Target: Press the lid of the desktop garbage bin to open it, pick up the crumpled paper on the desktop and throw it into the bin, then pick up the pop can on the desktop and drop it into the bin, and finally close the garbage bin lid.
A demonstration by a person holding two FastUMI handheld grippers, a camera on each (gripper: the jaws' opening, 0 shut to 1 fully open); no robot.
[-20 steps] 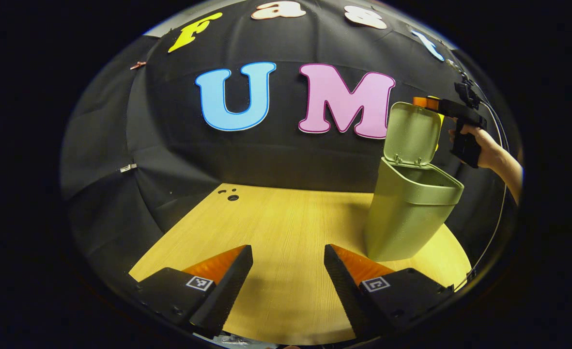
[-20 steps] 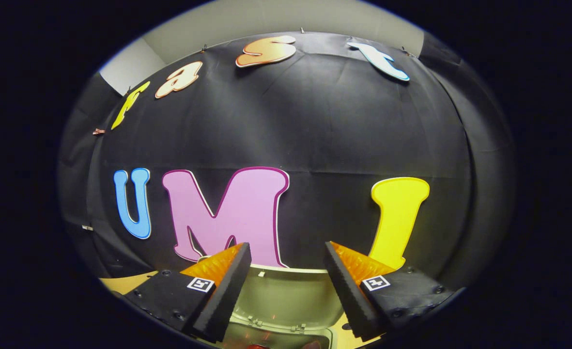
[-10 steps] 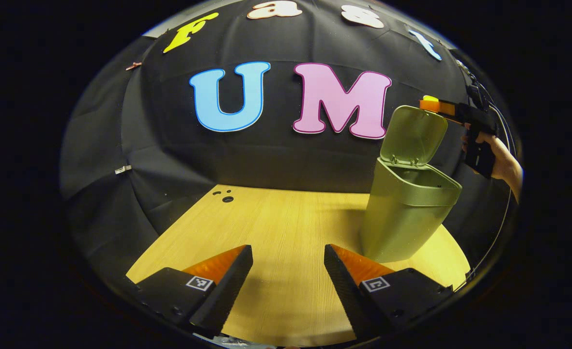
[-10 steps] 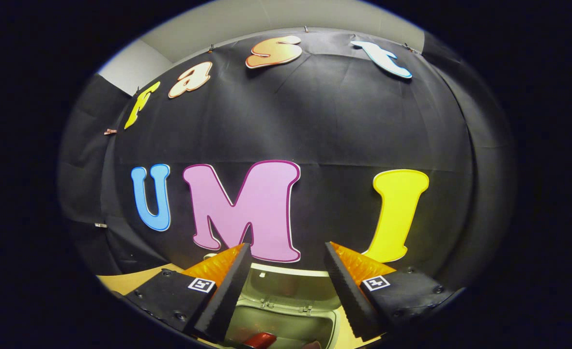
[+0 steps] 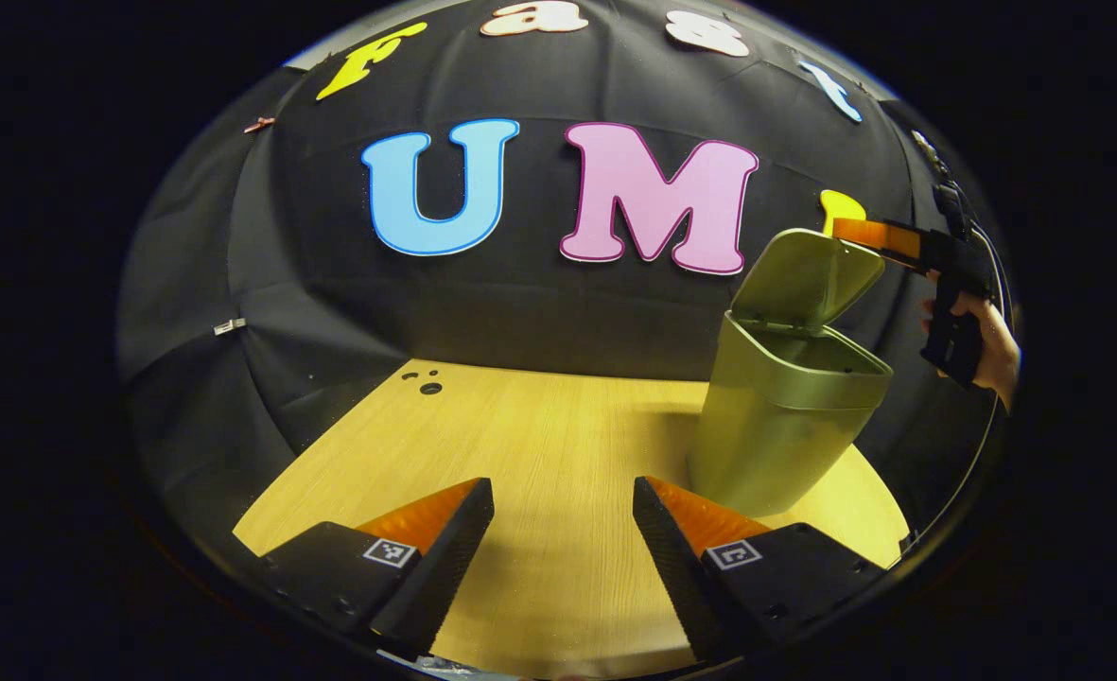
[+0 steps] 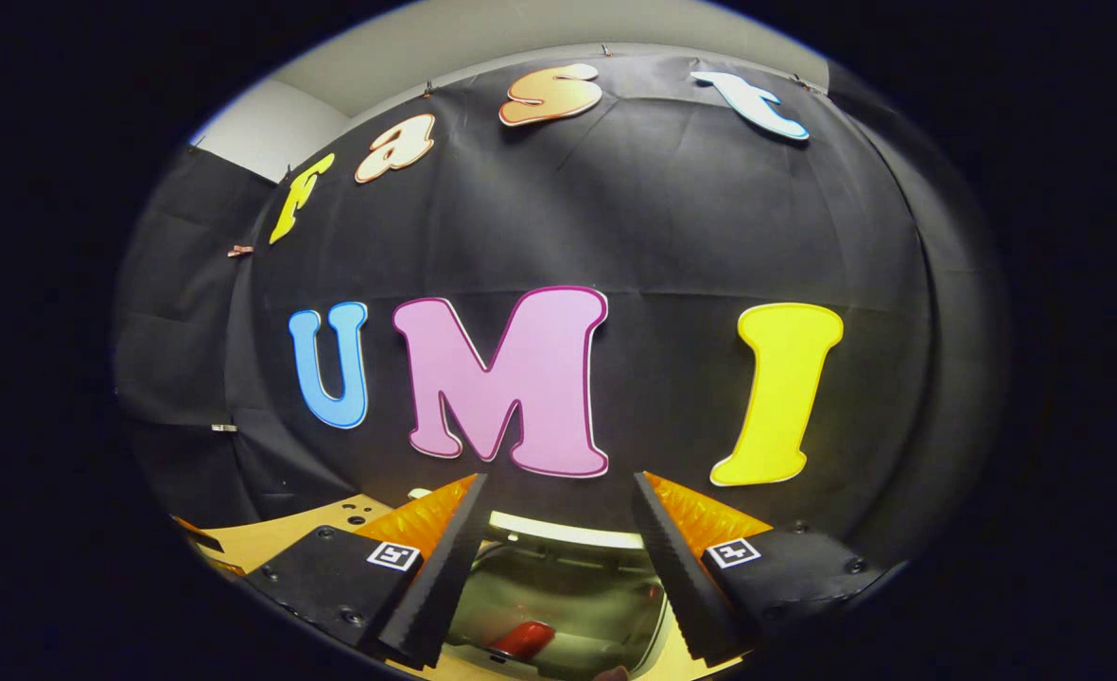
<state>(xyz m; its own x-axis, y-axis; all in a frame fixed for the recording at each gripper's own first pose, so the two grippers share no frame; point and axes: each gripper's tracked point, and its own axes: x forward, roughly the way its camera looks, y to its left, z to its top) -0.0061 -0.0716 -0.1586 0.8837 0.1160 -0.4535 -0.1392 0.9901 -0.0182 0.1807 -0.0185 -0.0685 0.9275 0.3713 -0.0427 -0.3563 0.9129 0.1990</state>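
Note:
The green garbage bin point(image 5: 785, 416) stands on the right side of the wooden table point(image 5: 539, 445), its lid point(image 5: 809, 276) tilted about halfway down over the opening. In the left gripper view my right gripper point(image 5: 865, 232) touches the lid's top edge from the right, held by a hand point(image 5: 993, 340). The right gripper view looks down past its open fingers point(image 6: 558, 558) at the lid's rim point(image 6: 567, 532) and into the bin, where a red pop can point(image 6: 525, 638) lies. My left gripper point(image 5: 563, 544) hovers open over the table, left of the bin, holding nothing.
Small holes point(image 5: 428, 386) sit in the table's far left corner. The black cloth wall closes off the back and the sides. A cable point(image 5: 979, 416) hangs down to the right of the bin.
The lid has swung from upright to about halfway down, with my right gripper following it downward. The left gripper stayed nearly still.

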